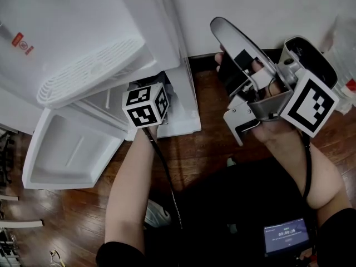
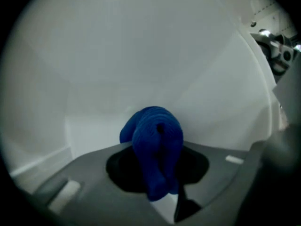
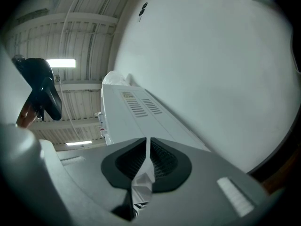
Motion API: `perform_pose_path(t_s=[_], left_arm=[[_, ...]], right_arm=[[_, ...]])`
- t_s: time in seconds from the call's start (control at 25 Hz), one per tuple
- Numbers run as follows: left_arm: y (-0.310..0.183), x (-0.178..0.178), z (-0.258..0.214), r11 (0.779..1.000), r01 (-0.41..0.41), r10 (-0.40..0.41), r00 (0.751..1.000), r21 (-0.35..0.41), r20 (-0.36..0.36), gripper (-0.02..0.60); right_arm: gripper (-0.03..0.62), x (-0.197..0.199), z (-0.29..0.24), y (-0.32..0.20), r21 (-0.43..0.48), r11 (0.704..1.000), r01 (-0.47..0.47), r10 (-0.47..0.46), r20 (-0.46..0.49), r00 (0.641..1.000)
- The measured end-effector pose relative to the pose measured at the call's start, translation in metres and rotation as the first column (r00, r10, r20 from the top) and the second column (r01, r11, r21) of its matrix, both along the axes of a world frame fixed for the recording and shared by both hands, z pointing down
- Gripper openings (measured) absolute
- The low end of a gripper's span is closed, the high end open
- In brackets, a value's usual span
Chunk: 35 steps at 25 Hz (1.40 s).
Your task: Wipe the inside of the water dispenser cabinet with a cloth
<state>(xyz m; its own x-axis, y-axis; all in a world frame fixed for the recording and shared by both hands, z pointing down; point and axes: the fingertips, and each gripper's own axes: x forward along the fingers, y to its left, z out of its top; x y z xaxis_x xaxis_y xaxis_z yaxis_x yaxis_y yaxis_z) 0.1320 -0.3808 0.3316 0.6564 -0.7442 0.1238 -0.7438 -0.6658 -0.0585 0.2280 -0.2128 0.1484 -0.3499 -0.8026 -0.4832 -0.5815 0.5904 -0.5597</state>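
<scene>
Ribbed fabric cloth (image 2: 153,149); smooth matt plastic cabinet (image 2: 141,55); glossy wood floor (image 1: 211,149).

The left gripper (image 2: 157,173) is showing grey jaws with black pads and, mid-frame in the head view, a black-and-white marker cube (image 1: 146,105) trailing a black cable (image 1: 164,177). The silver-grey right gripper (image 3: 146,147) is carrying a second cube (image 1: 309,102) at right. The person is wearing black sleeves (image 1: 119,255).

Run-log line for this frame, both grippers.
left gripper: shut on blue cloth, inside cabinet | right gripper: shut, empty, pointing up outside | cabinet door: open
</scene>
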Motion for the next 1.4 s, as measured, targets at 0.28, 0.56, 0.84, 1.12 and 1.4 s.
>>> perform_pose_path(t_s=[0.28, 0.56, 0.84, 1.12, 1.4], left_arm=[[-0.034, -0.076, 0.025, 0.905, 0.426, -0.426, 0.904, 0.012, 0.04, 0.12], [-0.046, -0.126, 0.044, 0.817, 0.574, -0.572, 0.819, -0.046, 0.054, 0.12], [-0.011, -0.016, 0.075, 0.99, 0.117, -0.098, 0.976, -0.084, 0.196, 0.114], [-0.016, -0.021, 0.09, 0.989, 0.093, -0.048, 0.937, -0.116, 0.346, 0.116], [-0.051, -0.135, 0.088, 0.832, 0.54, -0.494, 0.825, -0.125, 0.275, 0.12]], right_arm=[[0.029, 0.004, 0.004, -0.002, -0.017, 1.0, -0.003, 0.003, 0.015, 1.0], [0.026, 0.005, 0.01, -0.004, -0.037, 0.999, 0.006, -0.005, 0.03, 1.0], [0.026, 0.005, 0.008, -0.004, -0.034, 0.999, 0.026, -0.025, 0.049, 0.998], [0.025, 0.003, 0.008, -0.004, -0.029, 0.998, 0.048, -0.047, 0.057, 0.997], [0.025, 0.003, 0.008, -0.004, -0.03, 0.998, 0.047, -0.045, 0.071, 0.996]])
